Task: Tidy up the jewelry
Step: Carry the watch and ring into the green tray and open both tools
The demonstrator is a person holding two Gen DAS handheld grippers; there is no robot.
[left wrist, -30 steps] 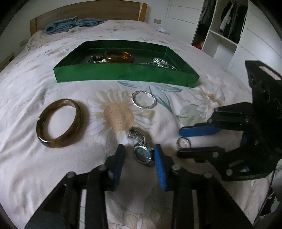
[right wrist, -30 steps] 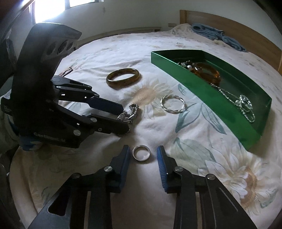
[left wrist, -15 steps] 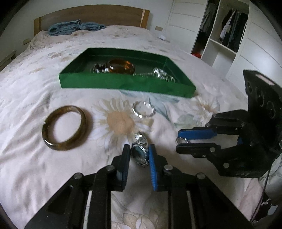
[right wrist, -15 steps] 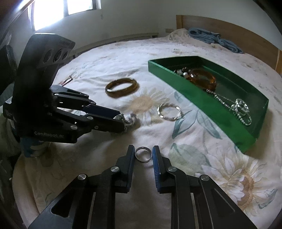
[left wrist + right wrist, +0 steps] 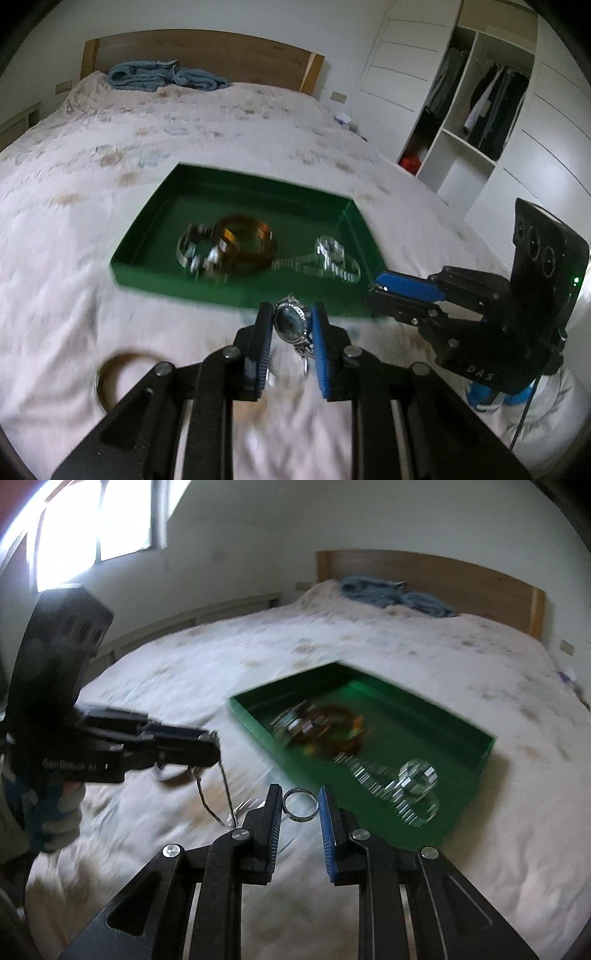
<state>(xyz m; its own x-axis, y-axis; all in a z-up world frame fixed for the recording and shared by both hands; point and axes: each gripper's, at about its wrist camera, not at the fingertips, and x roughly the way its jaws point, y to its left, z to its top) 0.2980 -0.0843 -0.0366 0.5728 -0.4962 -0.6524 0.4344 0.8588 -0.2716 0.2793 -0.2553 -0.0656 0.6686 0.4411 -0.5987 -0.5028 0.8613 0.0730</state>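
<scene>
My left gripper is shut on a silver wristwatch, lifted off the bed with its band dangling below. My right gripper is shut on a small silver ring, also raised. Ahead lies a green tray holding an amber bangle, a beaded piece and a silver chain necklace. In the right wrist view the left gripper hangs at left with the watch band trailing down. In the left wrist view the right gripper sits at the tray's near right corner. A brown bangle lies on the bedspread.
The floral bedspread stretches around the tray. A blue towel lies by the wooden headboard. An open wardrobe stands to the right of the bed, and a bright window is on the other side.
Both grippers closed on their pieces, the left on the watch and the right on the ring, then rose off the bed and moved toward the green tray.
</scene>
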